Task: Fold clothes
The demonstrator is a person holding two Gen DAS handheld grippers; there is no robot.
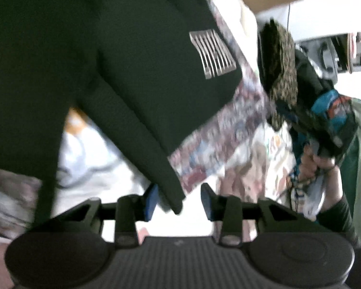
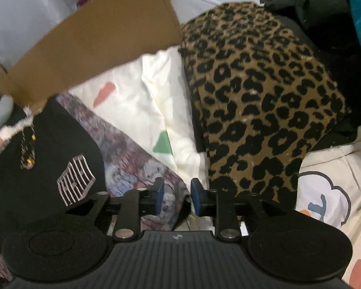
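Observation:
A dark green garment [image 1: 108, 72] with a silver striped logo [image 1: 213, 53] fills the left wrist view. Its sleeve cuff [image 1: 173, 197] hangs down between the blue pads of my left gripper [image 1: 179, 202]. The jaws stand apart, and the right pad [image 1: 207, 202] is clear of the cloth. In the right wrist view the same garment [image 2: 48, 159] lies at the left on a mottled purple-blue cloth [image 2: 132, 163]. My right gripper [image 2: 178, 198] is open just above that cloth's edge, with nothing pinched.
A folded leopard-print garment [image 2: 252, 96] lies right of my right gripper on a white bedsheet with coloured shapes [image 2: 151, 110]. A cardboard flap [image 2: 96, 48] stands behind. Black and teal clothes [image 2: 337, 24] pile at the far right. A hand [image 1: 317, 166] shows at the right.

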